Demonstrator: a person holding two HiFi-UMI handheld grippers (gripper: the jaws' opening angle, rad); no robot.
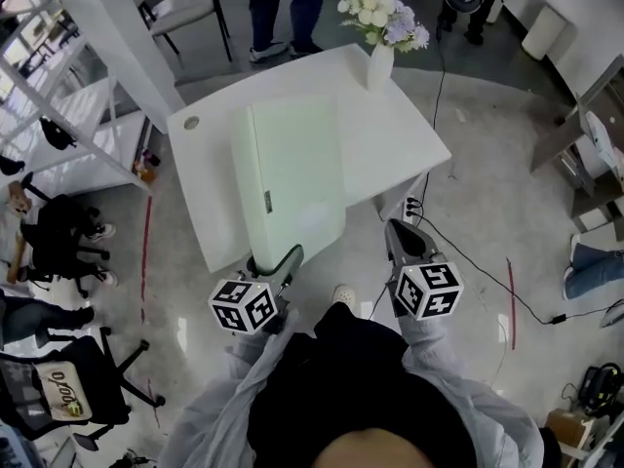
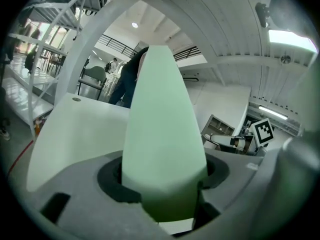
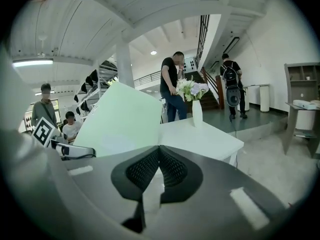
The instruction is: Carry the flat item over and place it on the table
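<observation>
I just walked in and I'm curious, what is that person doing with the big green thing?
A person holds a tool in each hand. The left tool grips the near edge of a pale green flat board, tilted over the white table, not yet laid flat. The right tool is shut and empty. A flower vase stands at the far corner.

The person wears a black top [image 1: 361,378] with pale grey sleeves [image 1: 219,398]. Behind the jaws of the left gripper [image 1: 274,260] and the right gripper [image 1: 396,230] sits a white cube [image 1: 244,305] with black square markers. The gripper bodies are grey, and the pads [image 3: 142,170] are black and ribbed.
</observation>
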